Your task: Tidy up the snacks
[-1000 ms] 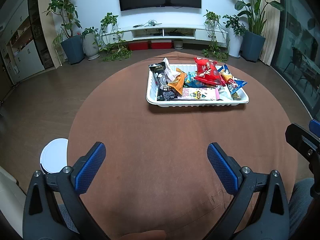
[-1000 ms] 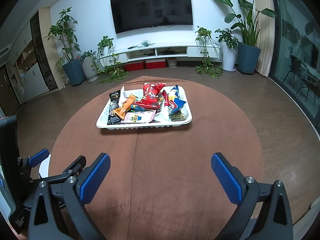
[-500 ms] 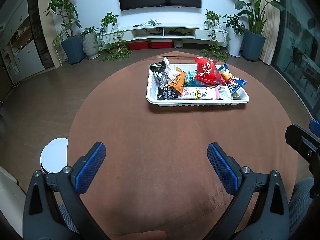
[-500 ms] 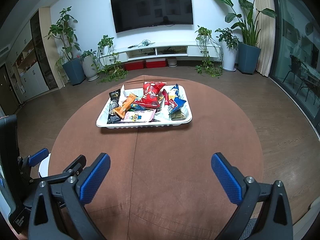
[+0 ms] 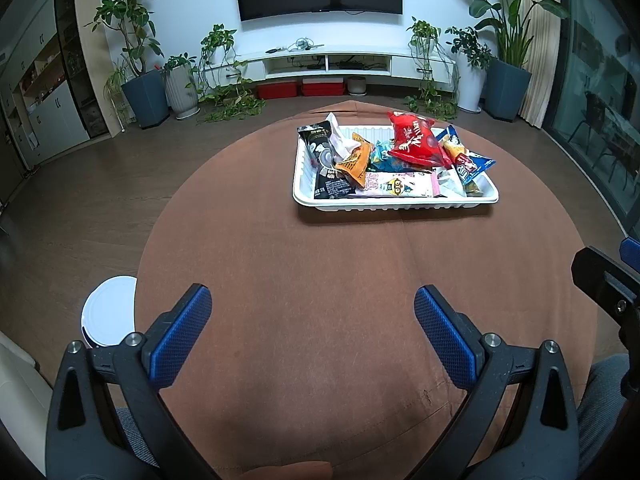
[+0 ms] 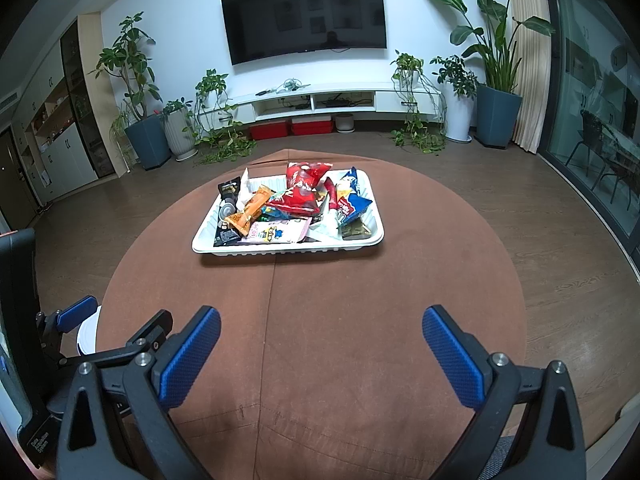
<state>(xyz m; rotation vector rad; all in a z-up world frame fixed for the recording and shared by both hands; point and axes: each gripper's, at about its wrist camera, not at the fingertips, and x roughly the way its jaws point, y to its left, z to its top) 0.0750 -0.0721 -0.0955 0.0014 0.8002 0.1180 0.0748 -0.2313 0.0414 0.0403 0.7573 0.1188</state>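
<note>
Snack packets point(image 5: 394, 164), a loose heap of crinkly foil and plastic bags, all lie inside the white ribbed plastic tray point(image 5: 396, 203) on the far half of the table; none shows on the cloth outside it.

My left gripper point(image 5: 312, 320) has its blue-padded fingers point(image 5: 182, 332) spread wide with nothing between them, and my right gripper point(image 6: 320, 354) is the same, wide apart and holding nothing. Both hang low over the near edge of the round brown cloth-covered table point(image 5: 320, 280), well apart from the tray.

In the heap a red bag point(image 5: 414, 142) sits on top, an orange packet point(image 5: 354, 162) leans left of it, a pink flat packet point(image 5: 394, 184) lies along the near wall, a black packet point(image 5: 320, 148) stands at the left end and a blue-and-white one point(image 5: 466, 160) at the right. I judge this fits either snacks gathered into the tray, or a jumble waiting to be sorted out of it; I cannot tell which.

The cloth between me and the tray is bare, so there is open room for reaching. The tray's near rim stands low. A white round object point(image 5: 108, 310) sits just off the table's left edge, below it.
</note>
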